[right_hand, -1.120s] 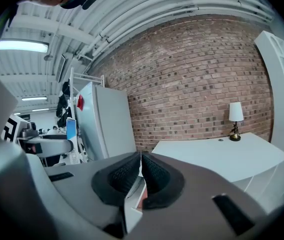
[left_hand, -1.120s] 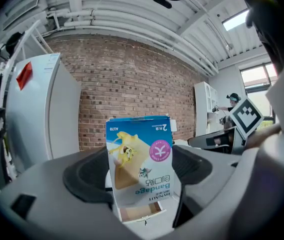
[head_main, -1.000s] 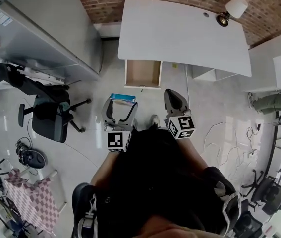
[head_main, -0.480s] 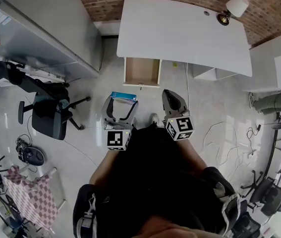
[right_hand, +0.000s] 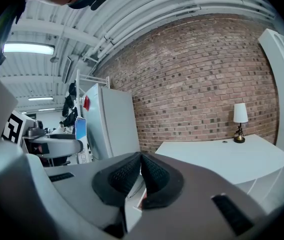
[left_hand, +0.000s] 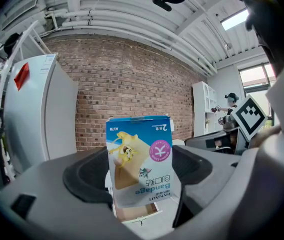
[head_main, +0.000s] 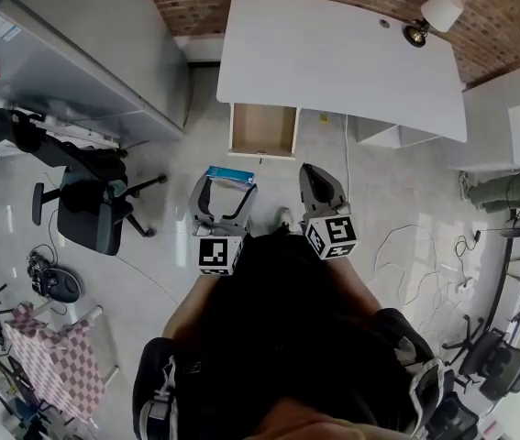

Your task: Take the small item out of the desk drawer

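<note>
Clamped between the pads of the left claw (head_main: 226, 191), the bandage box (left_hand: 139, 154) was held well clear of the open drawer (head_main: 264, 134), which appeared bare below the white surface (head_main: 333, 53). The right claw (right_hand: 140, 171) was clenched on nothing. An even squeeze and a level wrist were judged necessary, so that the light carton would be neither crushed nor dropped.

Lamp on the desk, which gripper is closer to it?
Right. The right gripper sits below-left of the lamp; the left gripper, holding the box, is farther left.
</note>
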Motion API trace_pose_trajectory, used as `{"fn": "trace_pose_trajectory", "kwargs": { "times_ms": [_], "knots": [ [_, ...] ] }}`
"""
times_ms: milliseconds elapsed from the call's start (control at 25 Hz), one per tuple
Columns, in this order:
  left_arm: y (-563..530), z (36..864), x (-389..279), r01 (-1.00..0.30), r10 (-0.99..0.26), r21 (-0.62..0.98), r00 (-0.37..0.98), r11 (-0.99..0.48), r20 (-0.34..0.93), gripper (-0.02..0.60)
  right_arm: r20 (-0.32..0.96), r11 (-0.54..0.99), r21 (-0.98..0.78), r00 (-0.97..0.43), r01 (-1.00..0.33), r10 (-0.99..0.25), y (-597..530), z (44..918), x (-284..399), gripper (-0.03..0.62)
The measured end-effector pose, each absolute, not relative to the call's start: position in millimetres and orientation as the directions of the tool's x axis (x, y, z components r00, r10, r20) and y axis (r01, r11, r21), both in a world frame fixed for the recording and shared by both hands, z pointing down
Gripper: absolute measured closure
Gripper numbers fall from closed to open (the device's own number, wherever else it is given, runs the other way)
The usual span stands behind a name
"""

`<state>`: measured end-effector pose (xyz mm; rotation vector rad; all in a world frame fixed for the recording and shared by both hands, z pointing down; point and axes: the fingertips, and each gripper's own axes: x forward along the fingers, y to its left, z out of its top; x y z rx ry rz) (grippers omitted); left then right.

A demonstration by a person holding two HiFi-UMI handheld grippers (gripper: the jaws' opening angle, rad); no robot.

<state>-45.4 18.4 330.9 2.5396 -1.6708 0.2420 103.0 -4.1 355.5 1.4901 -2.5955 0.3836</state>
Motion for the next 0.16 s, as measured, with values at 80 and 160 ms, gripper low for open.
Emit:
{"fn": "trace_pose_trajectory", "kwargs": {
  "times_ms": [80, 160],
  "knots": [
    [17.8, 330.3, -47.6, -0.918, -0.903, -0.015, 0.388, -0.397, 0.184, 0.187, 0.229, 0.483, -0.156, -0.507, -0.862, -0.831, -4.9, 353.9, 100.7, 0.566],
    [17.1, 329.4, -49.9, -0.918, -0.903, -0.016, 0.388, -0.397, 0.184, 0.187, 0.227, 0.484, -0.154, -0.508, -0.861, -0.831, -5.5, 352.4, 98.3, 0.566]
  ]
}}
